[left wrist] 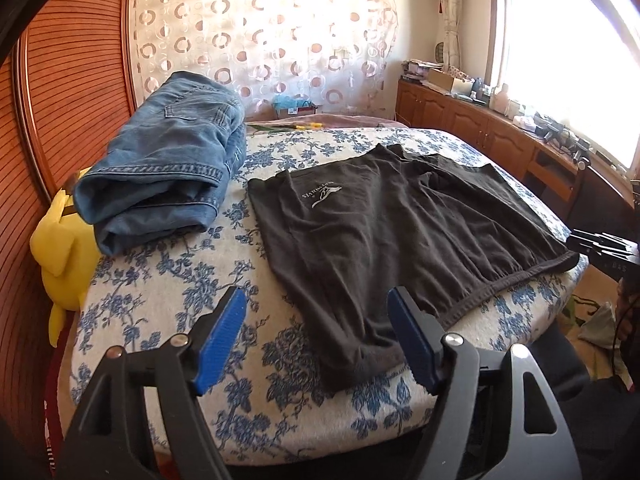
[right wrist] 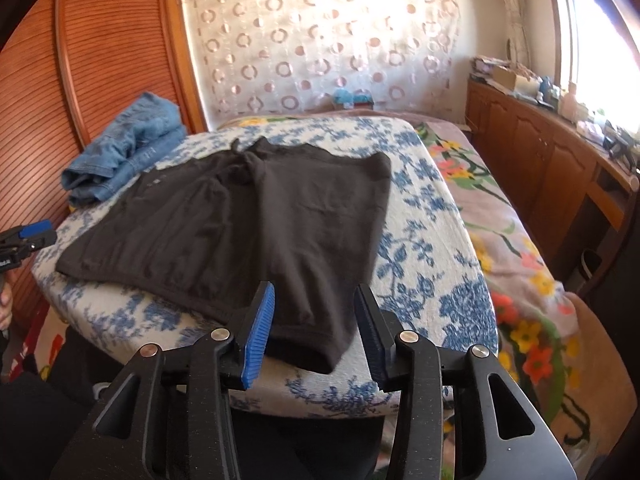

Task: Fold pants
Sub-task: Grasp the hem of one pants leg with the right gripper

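Note:
Dark pants (left wrist: 392, 220) (right wrist: 248, 220) lie folded flat on a blue-flowered cover (left wrist: 160, 300) (right wrist: 440, 240), waistband toward the near edge, a pale logo facing up. My left gripper (left wrist: 316, 296) is open just above the pants' near left corner, and its blue pads (left wrist: 224, 332) touch nothing. My right gripper (right wrist: 315, 288) is open over the near right corner, jaws narrower, with the cloth lying loose below them. Each gripper shows at the edge of the other view: the left gripper (right wrist: 32, 234), the right gripper (left wrist: 600, 246).
A folded pair of blue jeans (left wrist: 168, 152) (right wrist: 124, 148) sits at the far left of the cover. A yellow plush toy (left wrist: 60, 236) leans on the slatted wooden panel (left wrist: 60, 100). A wooden cabinet (right wrist: 540, 160) with clutter runs along the right wall under the window.

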Demonstrator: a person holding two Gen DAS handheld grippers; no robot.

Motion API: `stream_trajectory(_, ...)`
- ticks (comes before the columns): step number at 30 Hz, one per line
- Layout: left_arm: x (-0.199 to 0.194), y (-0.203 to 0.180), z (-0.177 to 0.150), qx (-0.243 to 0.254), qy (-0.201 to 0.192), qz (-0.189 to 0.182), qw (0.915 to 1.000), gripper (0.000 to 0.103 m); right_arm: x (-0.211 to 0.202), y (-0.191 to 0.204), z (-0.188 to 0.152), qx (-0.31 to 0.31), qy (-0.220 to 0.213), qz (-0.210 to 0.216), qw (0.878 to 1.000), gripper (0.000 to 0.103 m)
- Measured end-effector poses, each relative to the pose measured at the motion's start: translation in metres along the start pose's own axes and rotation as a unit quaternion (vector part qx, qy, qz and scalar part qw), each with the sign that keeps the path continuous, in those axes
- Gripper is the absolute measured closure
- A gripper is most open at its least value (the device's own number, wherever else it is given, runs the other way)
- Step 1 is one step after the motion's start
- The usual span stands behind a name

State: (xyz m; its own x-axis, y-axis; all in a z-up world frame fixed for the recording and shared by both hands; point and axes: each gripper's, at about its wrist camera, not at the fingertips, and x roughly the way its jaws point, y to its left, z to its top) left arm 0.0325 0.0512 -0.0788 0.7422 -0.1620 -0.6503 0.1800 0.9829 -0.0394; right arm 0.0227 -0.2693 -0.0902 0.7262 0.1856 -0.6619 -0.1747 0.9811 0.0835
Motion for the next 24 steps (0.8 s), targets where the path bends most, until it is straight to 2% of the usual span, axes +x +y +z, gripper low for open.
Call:
stream_trajectory(9,0.028,-0.007,-0.006,0.003,0.032,0.008,0.9995,0.030,0.001,-0.018,-0.007,0.020,0.004,-0.018,1.000,0.062)
stream_trajectory(20,0.043,-0.008,-0.017,-0.001,0.055,0.011,0.9984,0.030,0.011,-0.009,-0.013,0.009,0.028,-0.018,0.999,0.065)
stream_trajectory(24,0.045,-0.006,-0.019,-0.009,0.052,0.009,0.9986,0.030,0.012,-0.006,-0.014,0.004,0.030,-0.023,0.999,0.066)
